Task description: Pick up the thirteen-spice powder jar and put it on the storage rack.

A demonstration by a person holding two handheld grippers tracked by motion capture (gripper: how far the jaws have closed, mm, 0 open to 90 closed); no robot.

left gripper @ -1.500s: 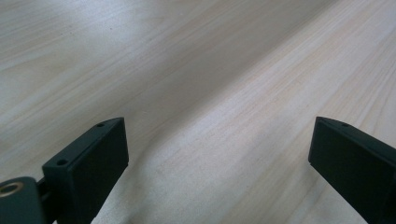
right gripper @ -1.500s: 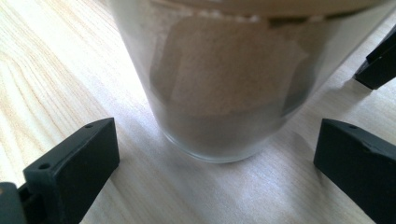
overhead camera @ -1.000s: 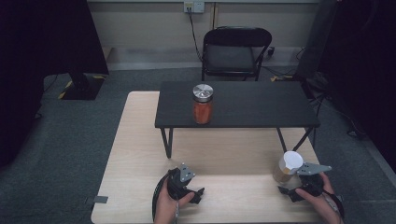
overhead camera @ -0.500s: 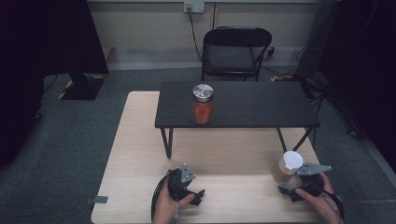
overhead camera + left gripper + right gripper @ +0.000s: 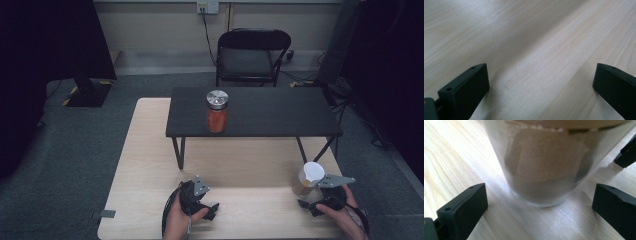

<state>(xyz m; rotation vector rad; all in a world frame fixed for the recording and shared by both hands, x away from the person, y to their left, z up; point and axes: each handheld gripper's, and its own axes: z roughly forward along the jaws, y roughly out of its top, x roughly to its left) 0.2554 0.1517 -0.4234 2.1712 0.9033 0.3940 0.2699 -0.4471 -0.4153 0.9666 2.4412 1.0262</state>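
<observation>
A glass jar of brown powder (image 5: 309, 179) with a white lid stands at the front right of the wooden table (image 5: 150, 165). My right gripper (image 5: 306, 205) sits just behind it, open. In the right gripper view the jar (image 5: 544, 170) rises close ahead of the wide-set jaws of the right gripper (image 5: 540, 202), and neither pad touches it. My left gripper (image 5: 212, 209) rests low over the table's front left. Its jaws have just been opening and now stand wide, with bare wood between them in the left gripper view (image 5: 540, 82). A silver-lidded jar of orange contents (image 5: 217, 112) stands on the black bench (image 5: 280, 115).
The black bench spans the far half of the wooden table, its legs (image 5: 178, 152) planted on the wood. One bench foot (image 5: 627, 152) shows just right of the brown jar. A black folding chair (image 5: 250, 55) stands behind the table, and dark equipment flanks both sides.
</observation>
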